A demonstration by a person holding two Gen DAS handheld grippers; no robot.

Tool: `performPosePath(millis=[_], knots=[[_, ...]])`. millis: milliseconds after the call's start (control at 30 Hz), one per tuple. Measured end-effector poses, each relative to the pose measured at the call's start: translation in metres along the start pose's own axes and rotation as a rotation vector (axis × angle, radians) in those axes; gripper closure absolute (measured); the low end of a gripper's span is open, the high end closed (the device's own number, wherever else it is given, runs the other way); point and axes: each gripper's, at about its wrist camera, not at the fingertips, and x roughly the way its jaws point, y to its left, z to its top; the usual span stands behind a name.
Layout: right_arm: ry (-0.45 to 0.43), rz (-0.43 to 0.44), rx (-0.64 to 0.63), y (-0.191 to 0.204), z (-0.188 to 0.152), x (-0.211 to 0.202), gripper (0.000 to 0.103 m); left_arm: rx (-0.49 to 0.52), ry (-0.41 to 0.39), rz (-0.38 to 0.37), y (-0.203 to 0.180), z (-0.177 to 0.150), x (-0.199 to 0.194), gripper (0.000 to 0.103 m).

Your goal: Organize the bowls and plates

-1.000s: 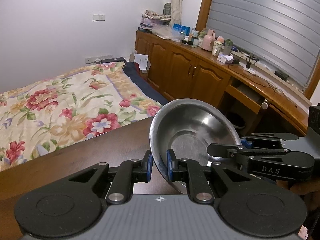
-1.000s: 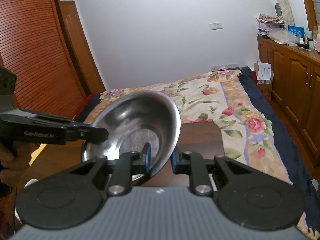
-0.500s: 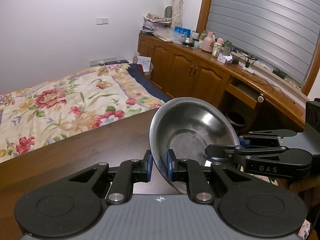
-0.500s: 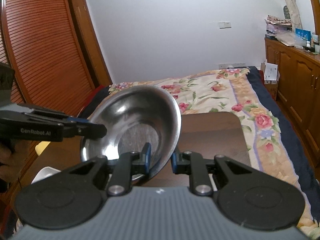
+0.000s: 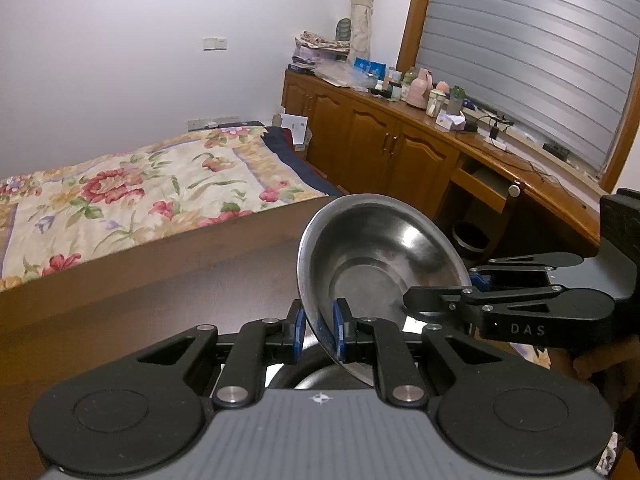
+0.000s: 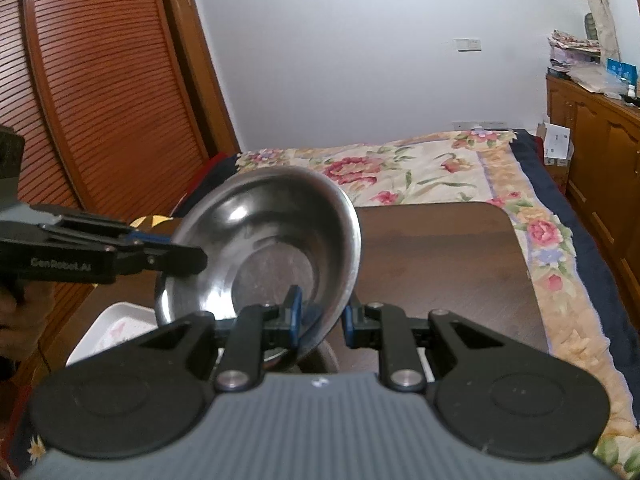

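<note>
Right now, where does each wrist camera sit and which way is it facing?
Left wrist: on the left gripper, looking across the dark table toward the bed and window cabinets; its jaws pinch the steel bowl, right gripper alongside.
Right wrist: on the right gripper, facing the bed and louvred door; left gripper and hand show.
Shared: bowl, table, bed.

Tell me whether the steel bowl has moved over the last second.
Yes. The steel bowl, gripped by both the left gripper and right gripper, rose: more dark table shows beneath it.
</note>
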Motion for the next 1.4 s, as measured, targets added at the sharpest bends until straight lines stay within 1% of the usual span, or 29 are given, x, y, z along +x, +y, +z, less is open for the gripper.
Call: performPosePath(millis=[267,400,600,967,1167,1400], knots=[[0.027,0.024,-0.002,0.011,-0.012,-0.004,0.080,0.001,0.001,0.008,-0.008,-0.020,-0.016,0.087],[0.046,0.023,-0.023,0.017,-0.022,-0.004,0.081,-0.014,0.012,0.013,-0.008,-0.037,-0.017,0.086],[0.068,0.028,-0.043,0.025,-0.032,-0.004,0.081,-0.043,0.014,0.013,-0.004,-0.054,-0.018,0.086],[0.088,0.038,-0.039,0.029,-0.043,0.001,0.080,-0.039,0.020,0.043,-0.007,-0.069,-0.017,0.086],[0.095,0.023,-0.061,0.033,-0.048,0.005,0.080,-0.018,0.030,0.075,-0.009,-0.080,-0.009,0.085],[0.099,0.015,-0.078,0.035,-0.050,0.009,0.081,-0.014,0.040,0.088,-0.009,-0.086,-0.003,0.084]])
